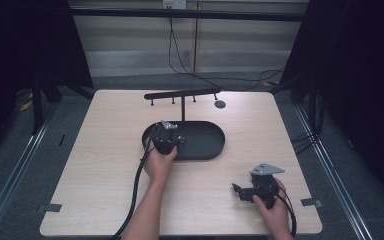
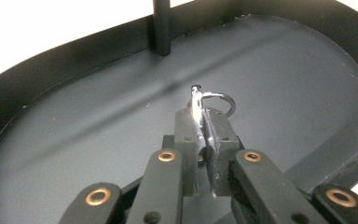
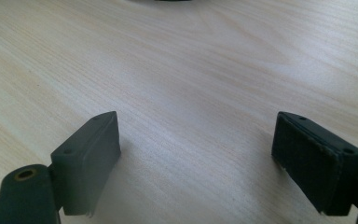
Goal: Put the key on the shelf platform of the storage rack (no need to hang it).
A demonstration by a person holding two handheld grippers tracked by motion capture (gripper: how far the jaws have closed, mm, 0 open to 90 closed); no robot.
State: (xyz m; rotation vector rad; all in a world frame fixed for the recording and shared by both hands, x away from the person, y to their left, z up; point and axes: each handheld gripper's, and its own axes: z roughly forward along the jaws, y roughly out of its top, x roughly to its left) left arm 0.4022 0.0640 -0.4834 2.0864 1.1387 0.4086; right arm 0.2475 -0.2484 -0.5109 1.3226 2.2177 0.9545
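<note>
A small shiny metal clip with a key ring (image 2: 220,101) is pinched between the jaws of my left gripper (image 2: 204,122). It hangs just above the floor of a black oval tray (image 2: 284,70). In the high view the left gripper (image 1: 169,136) is over the tray's left half (image 1: 207,145), shut on the clip. My right gripper (image 1: 239,190) rests low over the wooden table near the front right, pointing left. Its jaws (image 3: 196,154) stand wide open with only bare wood between them.
A thin black post (image 1: 183,110) rises from the tray's back edge and carries a long bar (image 1: 182,93) with several short pegs hanging below it. A small dark disc (image 1: 220,104) lies on the table behind the tray. Cables trail from both grippers toward the front edge.
</note>
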